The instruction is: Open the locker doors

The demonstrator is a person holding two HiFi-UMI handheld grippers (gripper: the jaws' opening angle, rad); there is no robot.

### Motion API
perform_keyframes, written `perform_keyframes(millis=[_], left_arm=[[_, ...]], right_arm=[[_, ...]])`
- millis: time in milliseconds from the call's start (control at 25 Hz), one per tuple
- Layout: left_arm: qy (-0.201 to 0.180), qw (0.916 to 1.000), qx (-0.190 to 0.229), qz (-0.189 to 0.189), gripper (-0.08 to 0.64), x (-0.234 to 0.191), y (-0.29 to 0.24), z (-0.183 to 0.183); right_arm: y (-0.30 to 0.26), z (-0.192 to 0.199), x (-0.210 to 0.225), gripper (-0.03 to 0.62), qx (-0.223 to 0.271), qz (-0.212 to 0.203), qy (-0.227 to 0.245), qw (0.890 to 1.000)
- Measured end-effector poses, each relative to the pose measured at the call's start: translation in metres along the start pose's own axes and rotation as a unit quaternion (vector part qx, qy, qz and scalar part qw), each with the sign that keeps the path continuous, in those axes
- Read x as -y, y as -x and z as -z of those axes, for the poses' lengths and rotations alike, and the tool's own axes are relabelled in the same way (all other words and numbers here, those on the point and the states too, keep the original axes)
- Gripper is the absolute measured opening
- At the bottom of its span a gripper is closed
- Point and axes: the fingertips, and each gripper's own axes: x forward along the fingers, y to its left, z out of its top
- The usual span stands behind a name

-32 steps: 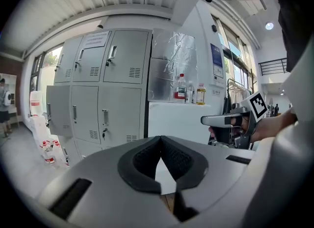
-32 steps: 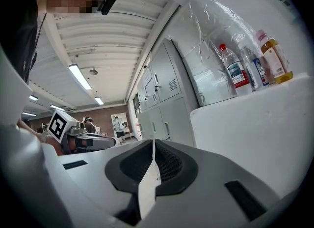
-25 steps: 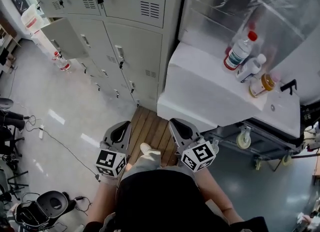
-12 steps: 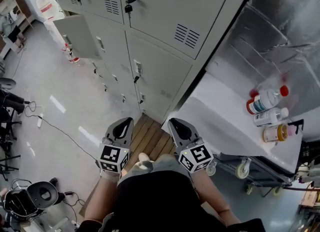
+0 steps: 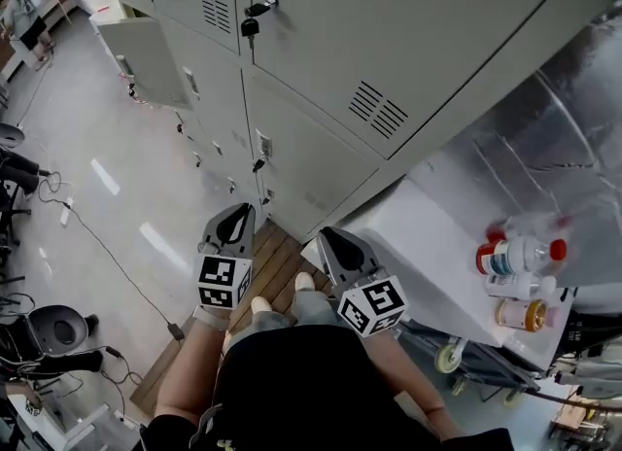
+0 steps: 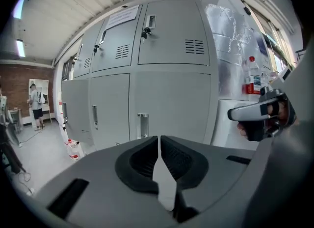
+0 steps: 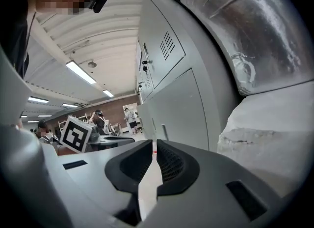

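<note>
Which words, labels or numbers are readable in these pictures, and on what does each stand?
Nothing can be quoted.
Paper notice on the upper lockers: too blurred.
Label of the red-capped bottle: too small.
Marker cubes: square patterns, no letters.

Your left tool (image 5: pixel 236 214) and right tool (image 5: pixel 332 241) are both mid-grey with black pads. The left cube (image 5: pixel 221 282) and the right cube (image 5: pixel 371 305) are patterned in black-and-white squares. The lockers (image 5: pixel 321 21) ahead of you are one pale grey-green all over, plain except for small bands of dark vent slots. Under your feet there is a brown, slatted wooden platform (image 5: pixel 277 260) on a glossy light-grey floor (image 5: pixel 97 148). To your right the table (image 5: pixel 418 230) is white, backed by crinkled silver foil (image 5: pixel 554 119). On it, the clear bottle (image 5: pixel 520 253) has a red cap and a blue-and-red label, and the smaller bottle (image 5: pixel 523 315) looks orange. Your top (image 5: pixel 301 391) is black.
</note>
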Motion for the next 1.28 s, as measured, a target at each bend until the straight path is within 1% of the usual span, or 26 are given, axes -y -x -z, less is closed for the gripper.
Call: perform_keyframes(millis=[120, 280, 480, 600, 680, 760, 840, 1040, 1280], left_arm=[[0.006, 1.0000, 0.000, -0.008, 0.020, -0.012, -0.029, -0.003], [0.002, 0.9998, -0.005, -0.019, 0.020, -0.028, -0.065, -0.003], [-0.002, 0.9992, -0.015, -0.036, 0.028, -0.052, -0.102, 0.001], [-0.001, 0.9987, -0.023, -0.046, 0.060, -0.064, -0.120, 0.003], [-0.001, 0.9983, -0.029, -0.050, 0.101, -0.070, -0.131, 0.006], [-0.006, 0.9980, -0.035, -0.053, 0.134, -0.075, -0.141, 0.009], [-0.012, 0.9975, -0.039, -0.057, 0.148, -0.079, -0.150, 0.011], [-0.016, 0.9966, -0.043, -0.069, 0.160, -0.083, -0.167, 0.009], [-0.025, 0.9956, -0.054, -0.072, 0.160, -0.078, -0.174, 0.002]], right_arm=[[-0.008, -0.001, 0.007, 0.041, -0.015, -0.003, -0.010, 1.000], [-0.019, -0.003, 0.013, 0.041, -0.027, -0.010, -0.023, 0.999], [-0.027, -0.005, 0.016, 0.041, -0.040, -0.013, -0.015, 0.999], [-0.029, -0.005, 0.019, 0.041, -0.044, -0.009, -0.016, 0.999], [-0.029, -0.004, 0.020, 0.041, -0.047, -0.007, -0.012, 0.999], [-0.030, -0.003, 0.020, 0.041, -0.050, -0.006, -0.009, 0.999], [-0.029, -0.003, 0.020, 0.041, -0.052, -0.004, -0.010, 0.999], [-0.026, -0.003, 0.021, 0.041, -0.054, 0.003, -0.015, 0.998], [-0.023, -0.004, 0.023, 0.041, -0.052, 0.015, -0.016, 0.998]])
